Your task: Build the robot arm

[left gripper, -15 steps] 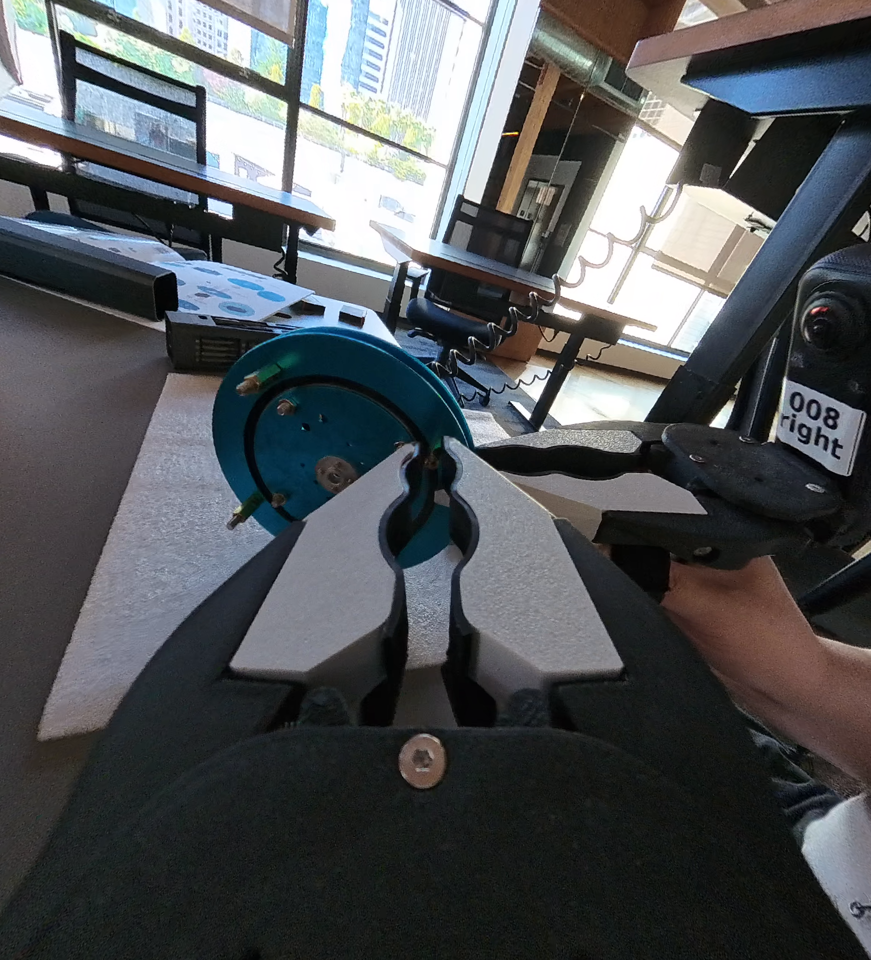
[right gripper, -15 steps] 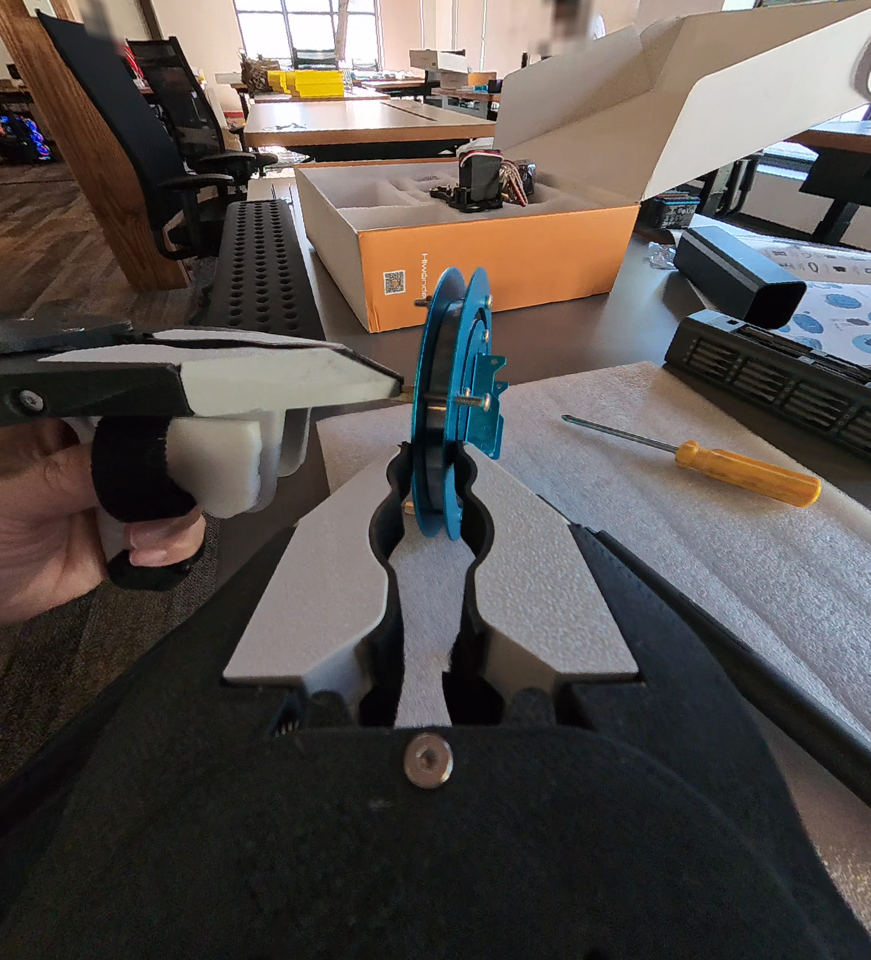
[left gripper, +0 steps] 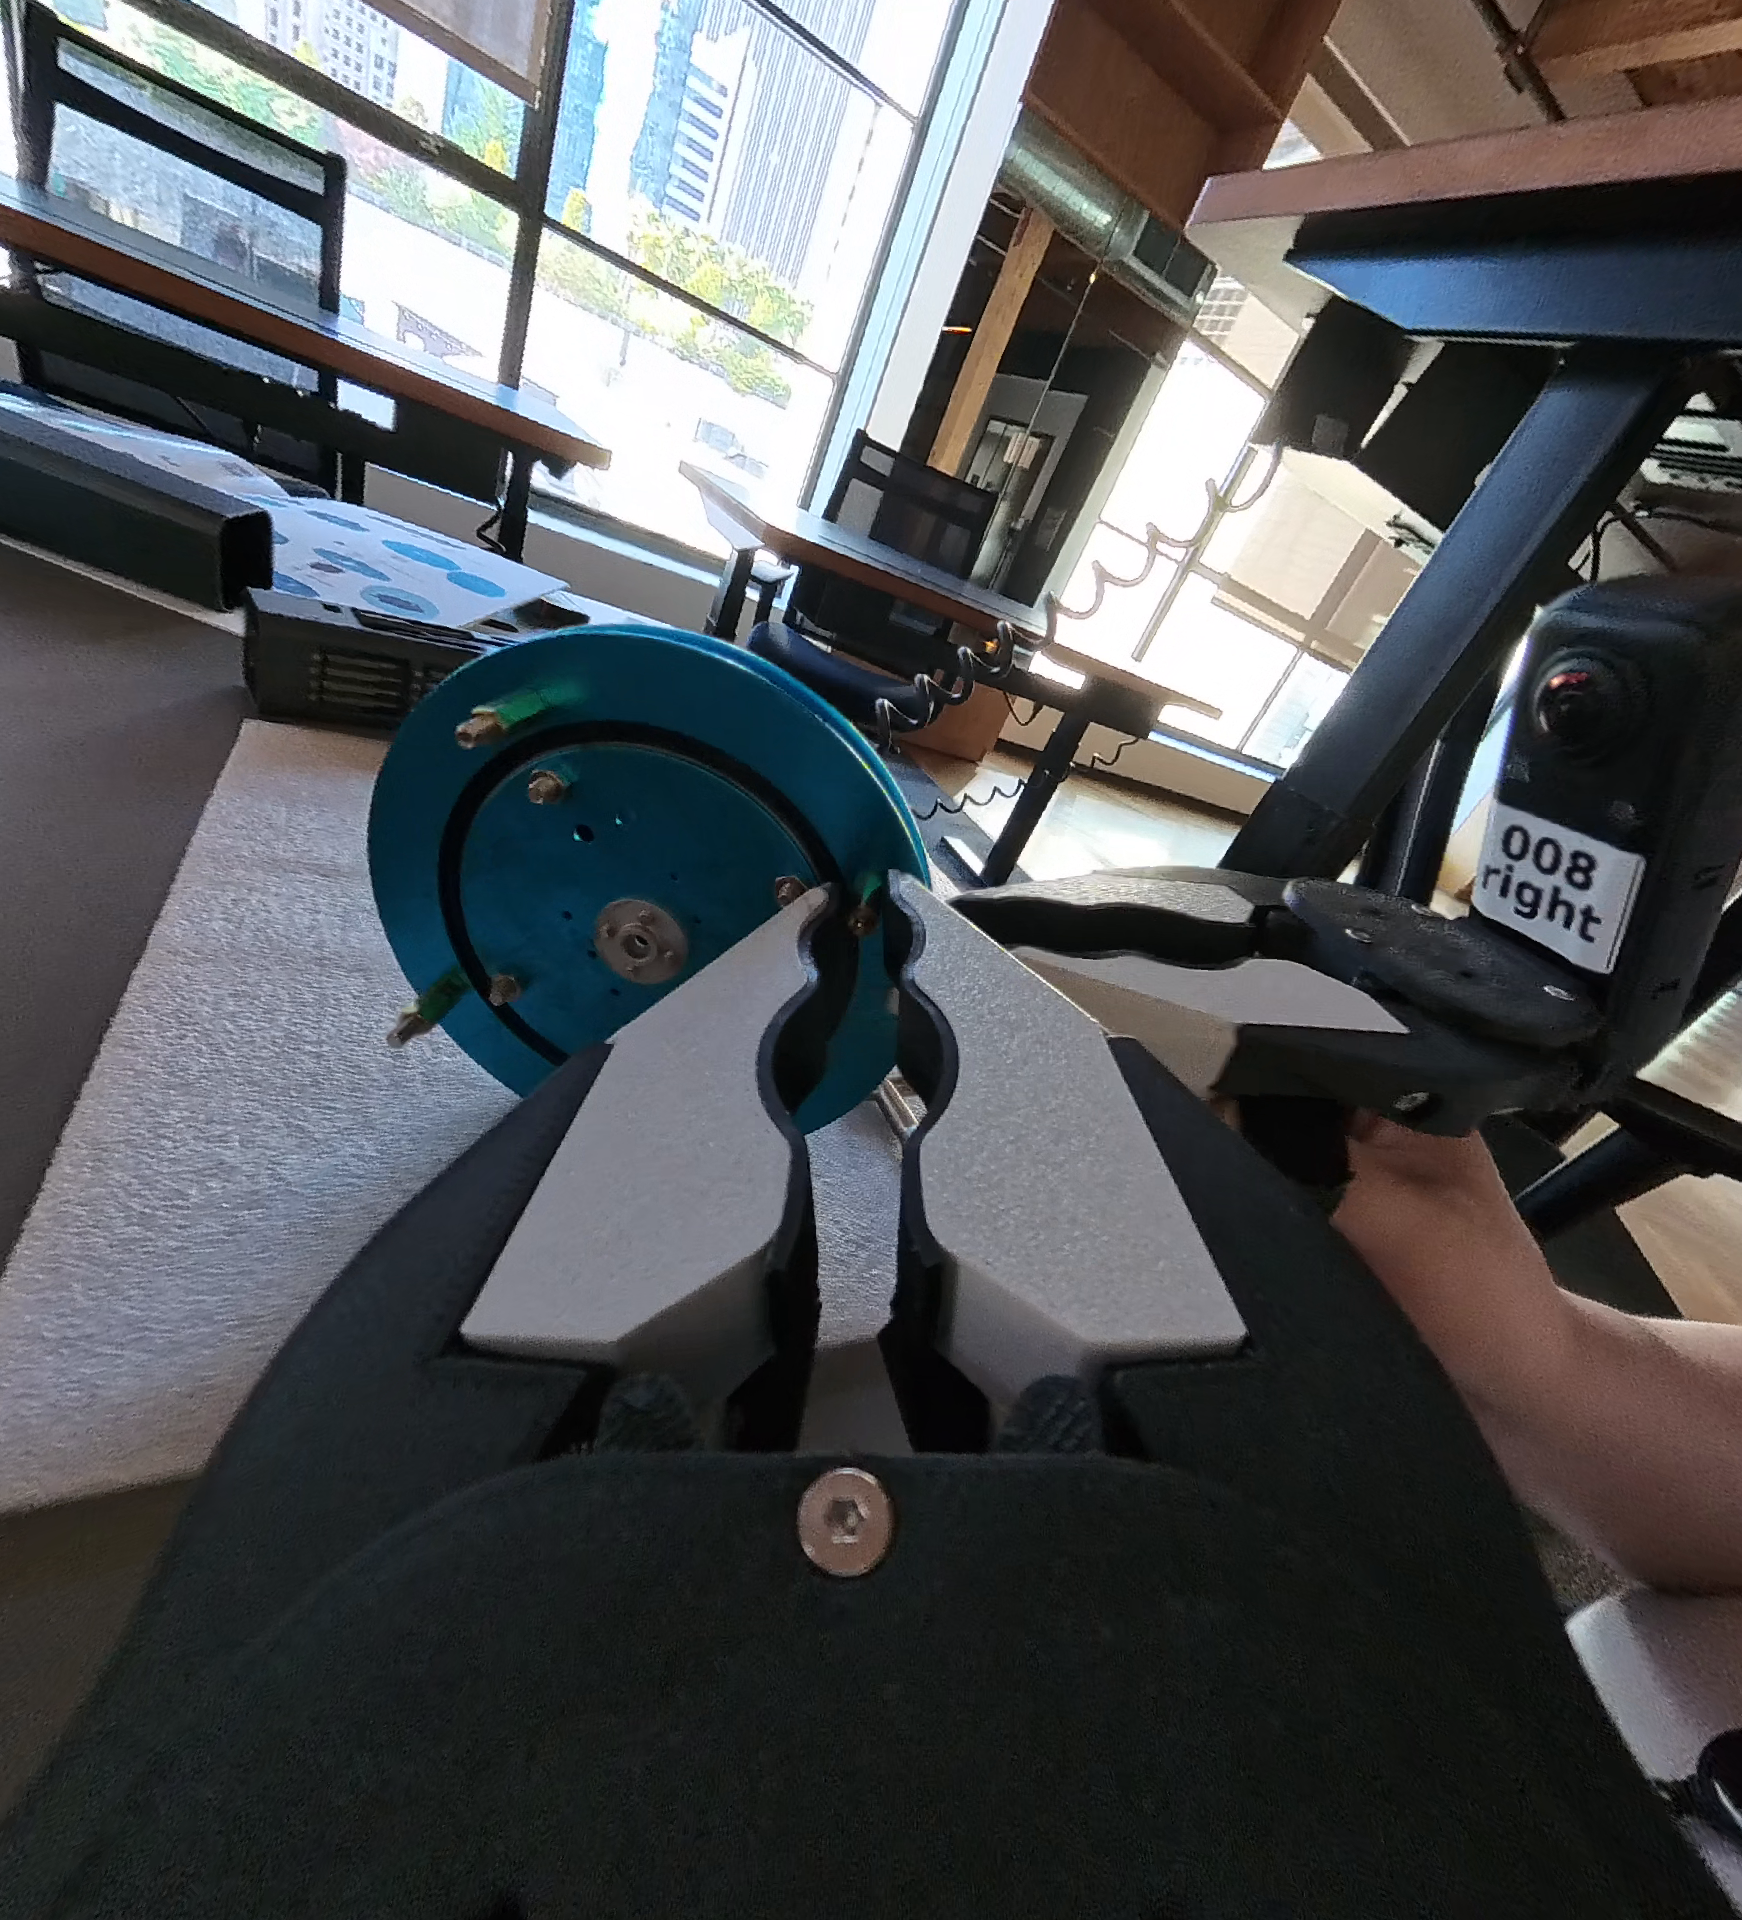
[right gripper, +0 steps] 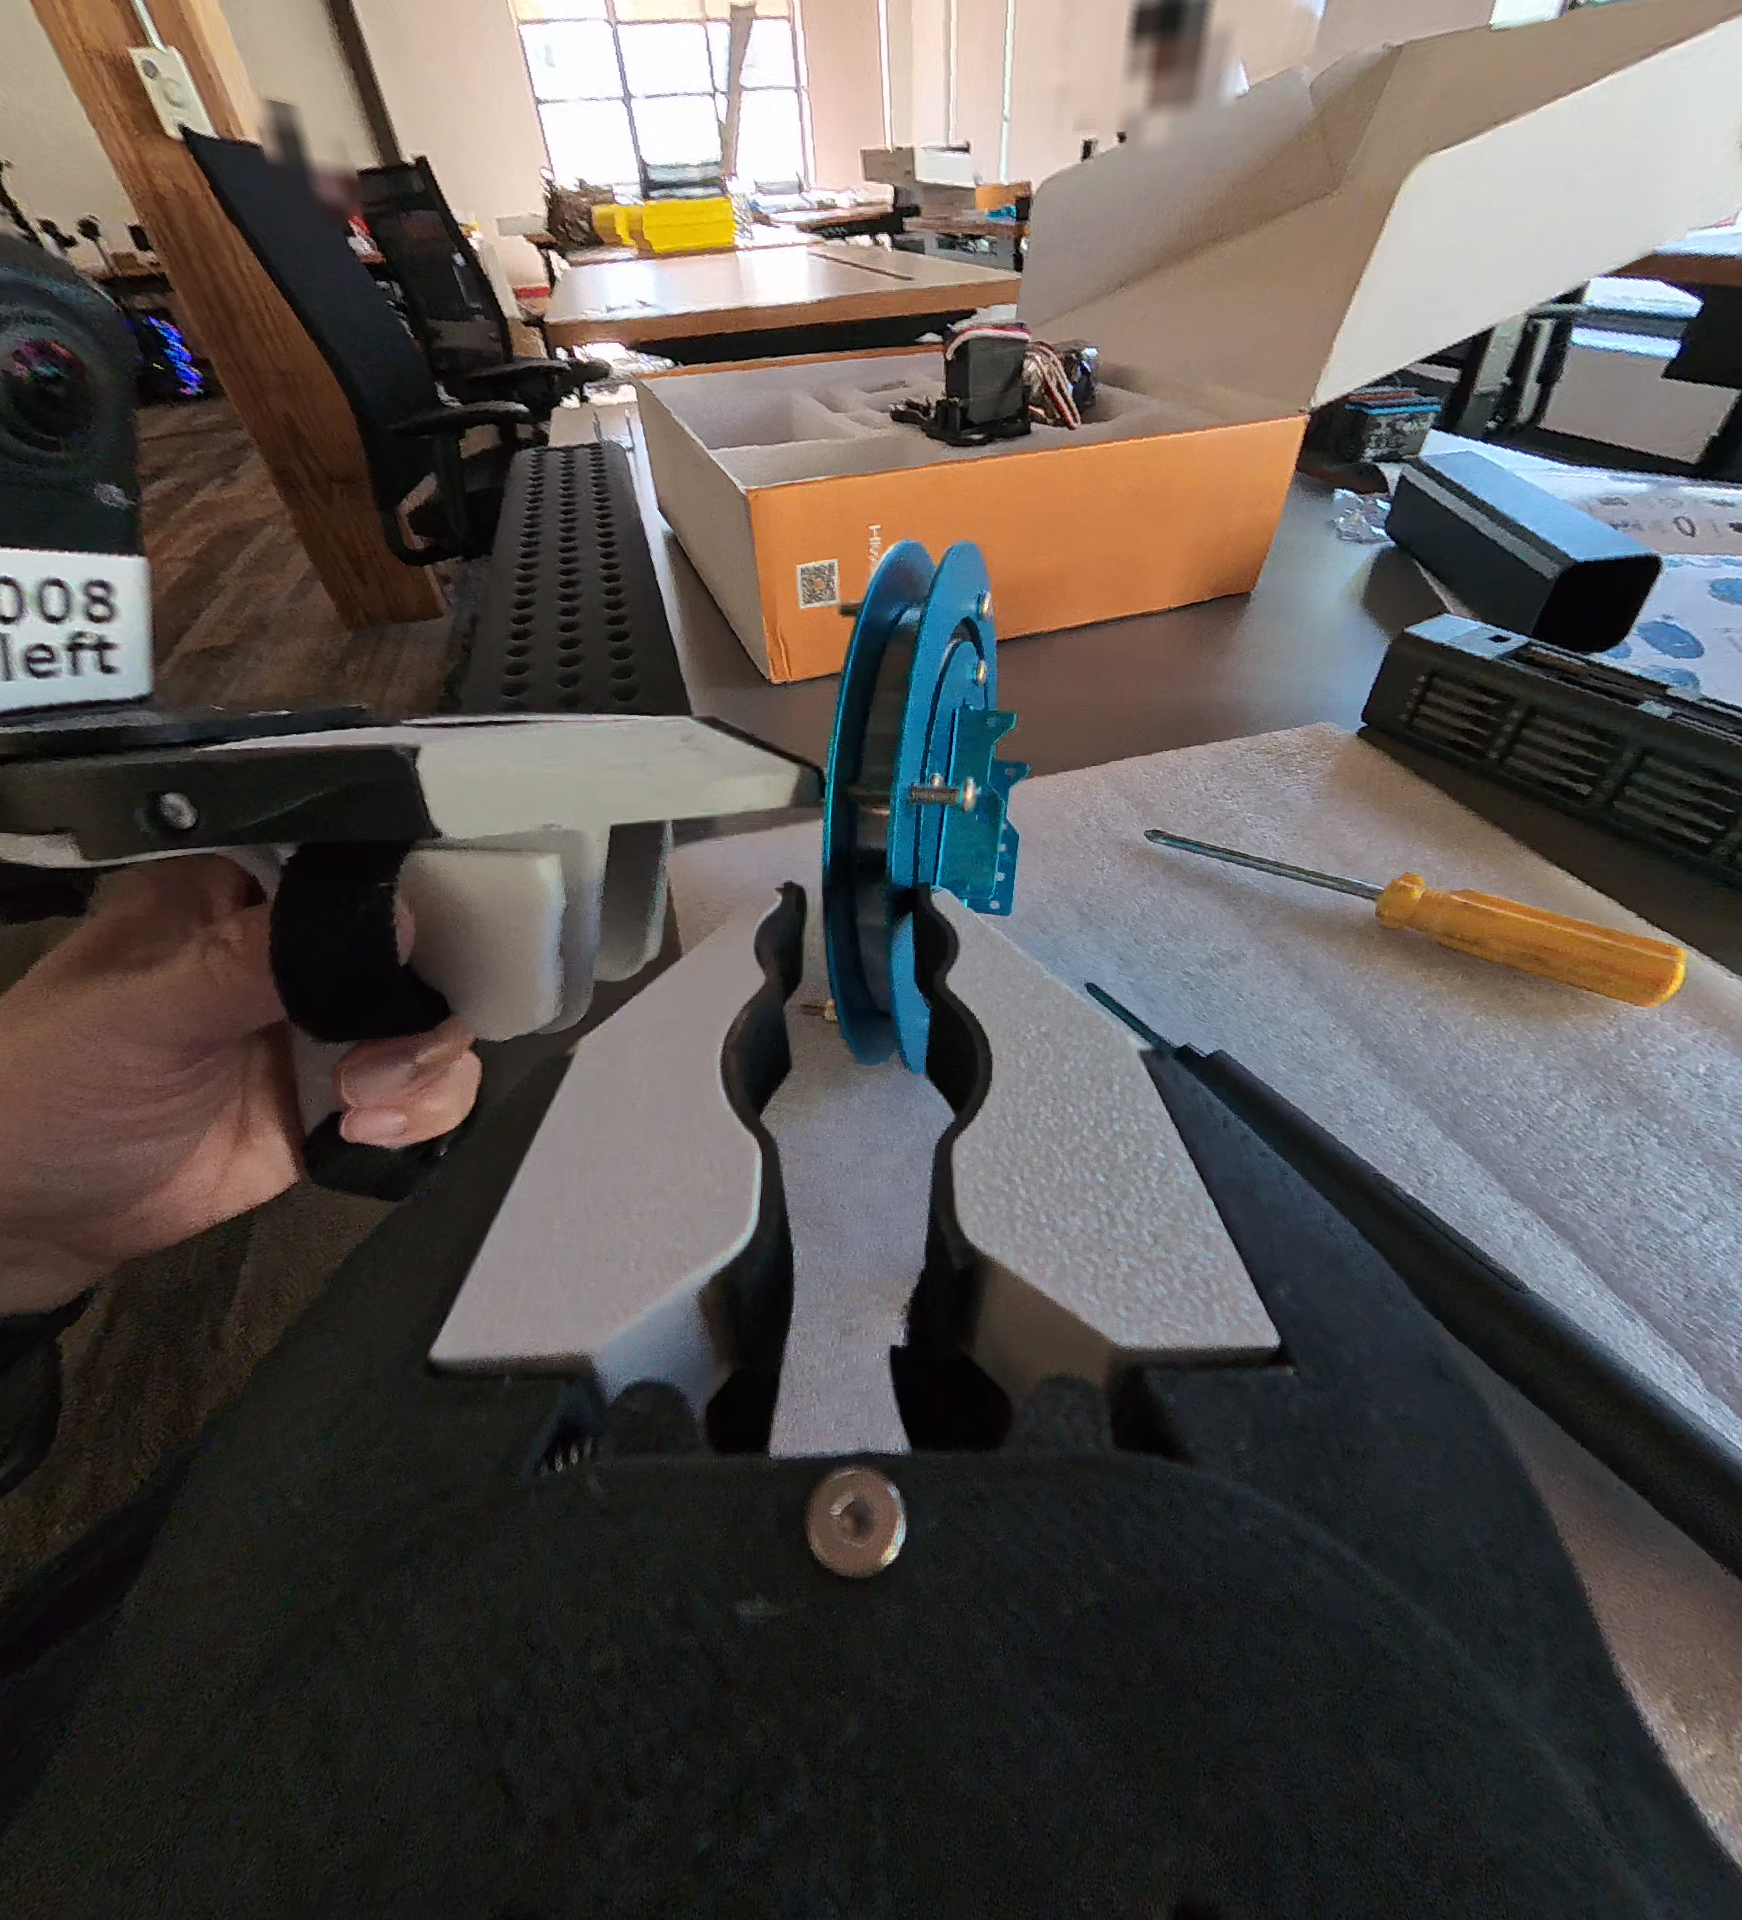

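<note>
left gripper [left gripper: 859, 906]: fingers close together, level | right gripper [right gripper: 862, 904]: fingers parted | hands [right gripper: 119, 1081] gripping both handles

Bright window glare (wide-angle warp); blurred edges

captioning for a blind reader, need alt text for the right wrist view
A blue metal wheel stands on edge between the right gripper's loosely open fingers, while the left gripper reaches its rim from the left. Beneath it lies a white foam sheet with a yellow-handled screwdriver, and an open orange box sits behind.
</note>
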Tool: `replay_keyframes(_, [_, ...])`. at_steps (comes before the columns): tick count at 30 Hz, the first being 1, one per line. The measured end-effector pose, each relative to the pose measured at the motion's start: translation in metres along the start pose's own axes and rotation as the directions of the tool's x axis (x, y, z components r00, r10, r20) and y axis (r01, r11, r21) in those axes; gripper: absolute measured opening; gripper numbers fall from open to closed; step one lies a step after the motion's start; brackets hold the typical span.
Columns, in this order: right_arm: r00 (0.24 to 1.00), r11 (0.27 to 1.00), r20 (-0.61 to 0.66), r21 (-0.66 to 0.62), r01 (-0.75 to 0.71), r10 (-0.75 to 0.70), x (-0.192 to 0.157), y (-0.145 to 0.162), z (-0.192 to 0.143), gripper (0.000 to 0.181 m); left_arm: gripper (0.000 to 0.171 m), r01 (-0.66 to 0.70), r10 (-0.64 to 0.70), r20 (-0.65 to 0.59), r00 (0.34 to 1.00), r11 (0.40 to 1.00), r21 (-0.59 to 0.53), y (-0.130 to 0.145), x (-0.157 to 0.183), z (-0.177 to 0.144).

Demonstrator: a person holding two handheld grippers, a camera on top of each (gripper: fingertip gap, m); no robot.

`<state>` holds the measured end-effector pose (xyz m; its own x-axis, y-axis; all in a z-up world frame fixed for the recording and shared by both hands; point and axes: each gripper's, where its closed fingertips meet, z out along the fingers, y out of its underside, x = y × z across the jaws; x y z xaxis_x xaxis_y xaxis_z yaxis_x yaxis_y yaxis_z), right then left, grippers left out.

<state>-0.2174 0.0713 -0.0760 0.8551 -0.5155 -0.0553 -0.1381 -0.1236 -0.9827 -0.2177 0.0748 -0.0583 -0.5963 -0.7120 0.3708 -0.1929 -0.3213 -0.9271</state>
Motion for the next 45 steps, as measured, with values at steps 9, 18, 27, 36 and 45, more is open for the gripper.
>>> replay_keyframes(9, [0.922,0.913,0.032,-0.132,0.387,-0.386,0.101,0.0,-0.04,0.026,0.004,-0.029,0.028,-0.029,0.999,0.999,-0.023,0.004,0.003,-0.002])
replay_keyframes(18, [0.836,0.8,0.517,-0.415,0.433,-0.184,0.111,0.056,-0.027,0.035,0.004,-0.039,0.035,-0.062,0.997,0.997,-0.068,0.009,0.009,0.004])
replay_keyframes(27, [0.812,0.744,0.55,-0.623,0.241,0.198,0.114,0.061,-0.02,0.014,0.004,-0.04,0.035,-0.067,0.997,0.996,-0.081,0.011,0.011,0.006])
replay_keyframes(36, [0.782,0.694,0.573,-0.668,0.27,0.247,0.098,0.065,-0.031,0.01,0.004,-0.035,0.03,-0.068,0.997,0.997,-0.075,0.011,0.011,0.006])
replay_keyframes(45, [0.795,0.726,0.599,-0.59,0.352,0.101,0.092,0.059,-0.03,0.021,0.004,-0.045,0.04,-0.064,0.997,0.996,-0.081,0.013,0.013,0.007])
